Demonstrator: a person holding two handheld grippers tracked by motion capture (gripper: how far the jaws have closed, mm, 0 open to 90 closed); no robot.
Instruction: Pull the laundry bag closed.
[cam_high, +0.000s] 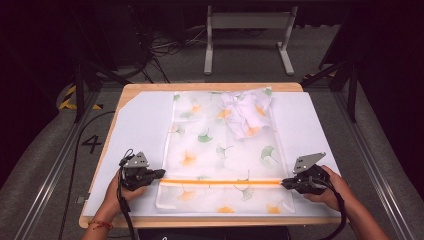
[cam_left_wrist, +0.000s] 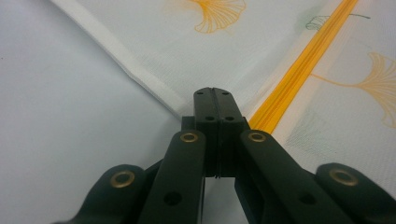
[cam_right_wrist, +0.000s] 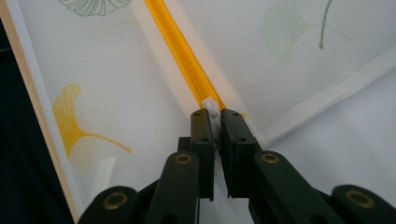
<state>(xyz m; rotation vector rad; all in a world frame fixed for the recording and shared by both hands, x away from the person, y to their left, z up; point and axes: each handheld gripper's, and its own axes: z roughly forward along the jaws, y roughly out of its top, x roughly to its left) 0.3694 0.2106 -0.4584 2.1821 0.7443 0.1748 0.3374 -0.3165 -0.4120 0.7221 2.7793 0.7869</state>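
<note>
The left gripper (cam_left_wrist: 213, 93) has its two black jaws pressed flat together with no gap, their tips sitting at the left end of a bright orange plastic zipper (cam_left_wrist: 299, 77); whether any fabric is pinched between them cannot be told. In the left gripper view the zipper runs away from the tips up and to the right, and a white folded hem (cam_left_wrist: 116, 51) of the bag leads off up and to the left.

The right gripper (cam_right_wrist: 212, 113) is nearly closed, its jaws clamped on a small white zipper pull tab (cam_right_wrist: 211, 105) that stands up between the tips. Beyond the tips the orange zipper continues straight away, with white tape on both sides.

Both belong to a sheer white mesh laundry bag printed with orange and green ginkgo leaves (cam_high: 220, 150), lying flat between and ahead of the two grippers. In the high view the zipper (cam_high: 222, 182) stretches in a straight line from the left gripper (cam_high: 159, 174) to the right gripper (cam_high: 286, 183), crossing the bag's near part. At the far end of the bag, well beyond both sets of tips, a crumpled white garment with similar print (cam_high: 246, 114) lies bunched.

The bag rests on a white mat (cam_high: 140, 125) covering a light wooden table (cam_high: 150, 87). A hand holds each gripper from the near edge.
</note>
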